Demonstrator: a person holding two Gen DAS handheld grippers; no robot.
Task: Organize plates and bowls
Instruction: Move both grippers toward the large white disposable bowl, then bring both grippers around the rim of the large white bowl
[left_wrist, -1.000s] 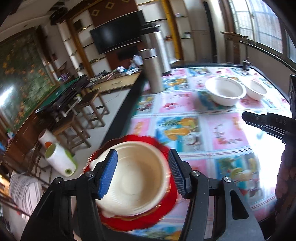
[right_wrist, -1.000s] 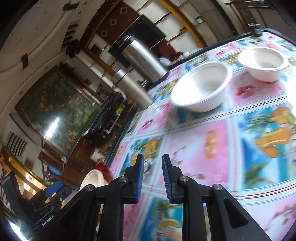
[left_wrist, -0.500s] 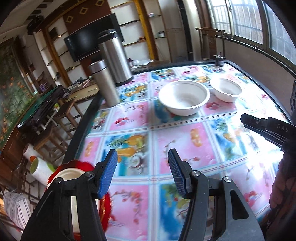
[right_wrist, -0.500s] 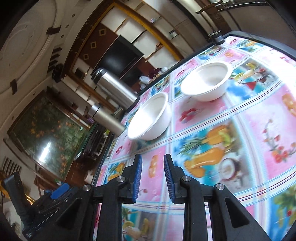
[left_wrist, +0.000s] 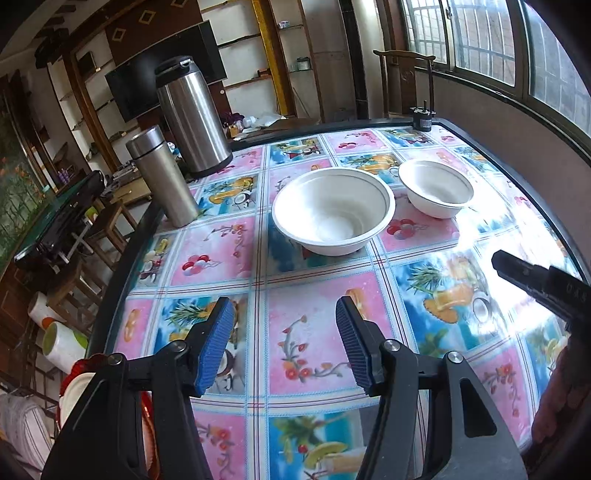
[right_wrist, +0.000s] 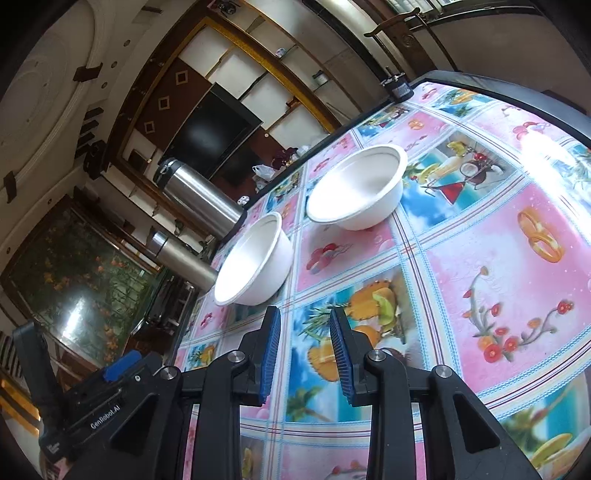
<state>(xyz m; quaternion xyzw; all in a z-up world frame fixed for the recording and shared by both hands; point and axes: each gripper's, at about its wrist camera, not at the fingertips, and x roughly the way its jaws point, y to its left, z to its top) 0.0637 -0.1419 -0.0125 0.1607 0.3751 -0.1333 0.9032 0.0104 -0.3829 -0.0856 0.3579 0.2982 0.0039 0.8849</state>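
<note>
2 white bowls sit at upper centre of the left view: big bowl (left_wrist: 332, 210), small bowl (left_wrist: 436, 188) just beside it. Left gripper (left_wrist: 284, 347) gapes empty; right gripper (right_wrist: 303, 350) is narrowly parted, empty. They look light, thin, crushable: pinch the rim gently

Each tool is a black plastic frame whose two angular fingers carry ribbed blue pads and silver screw heads at the joints, the left tool (left_wrist: 284, 345) with its blue-capped body printed "GenRobot.AI" in white, the right tool (right_wrist: 303, 350) lettered "DAS".
</note>
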